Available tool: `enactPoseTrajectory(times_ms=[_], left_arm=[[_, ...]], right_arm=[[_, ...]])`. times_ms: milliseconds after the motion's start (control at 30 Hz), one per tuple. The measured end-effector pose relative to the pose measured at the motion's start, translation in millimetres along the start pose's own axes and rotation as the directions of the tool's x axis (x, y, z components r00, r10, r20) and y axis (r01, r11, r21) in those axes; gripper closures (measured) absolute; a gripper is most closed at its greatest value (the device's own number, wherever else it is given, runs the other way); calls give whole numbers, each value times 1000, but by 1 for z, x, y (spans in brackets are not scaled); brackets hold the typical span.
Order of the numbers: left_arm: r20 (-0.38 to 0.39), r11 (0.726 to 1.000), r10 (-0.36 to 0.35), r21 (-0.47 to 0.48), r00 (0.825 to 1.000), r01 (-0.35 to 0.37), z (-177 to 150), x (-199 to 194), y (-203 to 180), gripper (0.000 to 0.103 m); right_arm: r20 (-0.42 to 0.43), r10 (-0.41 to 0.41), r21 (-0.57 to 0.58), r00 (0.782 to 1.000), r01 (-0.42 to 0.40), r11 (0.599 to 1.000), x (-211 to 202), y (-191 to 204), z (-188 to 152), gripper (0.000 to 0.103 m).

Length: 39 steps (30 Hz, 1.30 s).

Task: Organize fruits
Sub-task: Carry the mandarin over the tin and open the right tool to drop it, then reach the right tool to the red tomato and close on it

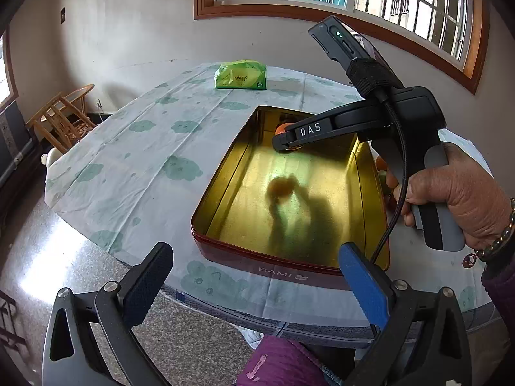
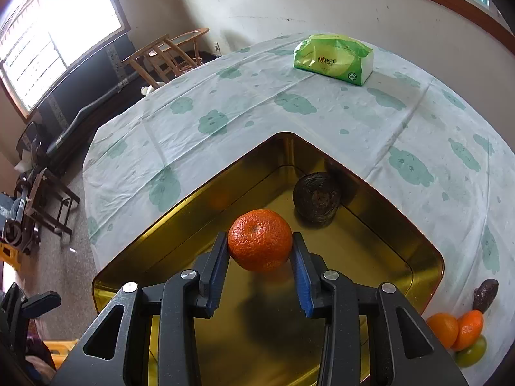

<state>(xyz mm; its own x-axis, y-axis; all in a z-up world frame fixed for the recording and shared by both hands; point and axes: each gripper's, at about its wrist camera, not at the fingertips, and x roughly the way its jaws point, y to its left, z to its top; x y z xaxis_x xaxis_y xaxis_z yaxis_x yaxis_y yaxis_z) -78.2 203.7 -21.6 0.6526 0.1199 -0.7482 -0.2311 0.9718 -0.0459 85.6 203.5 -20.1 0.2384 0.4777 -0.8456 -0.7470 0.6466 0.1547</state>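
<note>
My right gripper (image 2: 260, 245) is shut on an orange mandarin (image 2: 259, 239) and holds it above the inside of a gold tin box (image 2: 428, 257). A dark round fruit (image 2: 317, 197) lies in the tin's far corner. In the left wrist view the right gripper (image 1: 285, 143) hangs over the tin (image 1: 222, 173) with the mandarin mostly hidden behind its fingers. My left gripper (image 1: 254, 267) is open and empty, near the tin's front edge. Two more mandarins (image 2: 442, 328), a green fruit (image 2: 473, 353) and a dark fruit (image 2: 486, 294) lie on the table right of the tin.
A green tissue pack (image 2: 334, 58) lies at the table's far side, also in the left wrist view (image 1: 241, 75). The table has a white cloth with green prints (image 2: 225, 122). Wooden chairs (image 2: 167, 58) stand beyond the table's left edge.
</note>
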Motion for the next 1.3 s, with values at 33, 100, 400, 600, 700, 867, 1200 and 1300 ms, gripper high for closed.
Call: enactPoseTrajectory(times_ms=[33,100,400,600,700,867,1200,1300], left_arm=[[-4,1000,2,-1,1000,-2,0,1,1,2],[-15,1000,4,-2,1000,-4,0,4,2,2],[-39,1000,5,-9,999,-6,-2,10,6,2],[-54,1000,7,-8,999,-7,-3,14,7,2],[-60,1000,9,-3,998,-9,-4,15,6,2],[-61,1000,10,-1,998,-10,-5,15,5,2],[-51,1000,12,25,999,-11,-6,8,-4,2],[-43,999,15,34,999,-13,-5,4,-7,2]], right_arm=[[-1,1,2,1000,-1,1000,1,0,1,64],[-1,2,6,1000,-2,1000,4,0,3,64],[6,4,22,1000,-4,1000,13,2,11,64],[35,15,33,999,-16,999,12,3,16,62],[54,22,35,998,-24,999,9,4,18,58],[105,40,43,994,-44,998,-9,3,13,53],[236,53,128,970,-85,988,-77,-27,-38,51],[252,32,137,967,-68,988,-96,-33,-64,51]])
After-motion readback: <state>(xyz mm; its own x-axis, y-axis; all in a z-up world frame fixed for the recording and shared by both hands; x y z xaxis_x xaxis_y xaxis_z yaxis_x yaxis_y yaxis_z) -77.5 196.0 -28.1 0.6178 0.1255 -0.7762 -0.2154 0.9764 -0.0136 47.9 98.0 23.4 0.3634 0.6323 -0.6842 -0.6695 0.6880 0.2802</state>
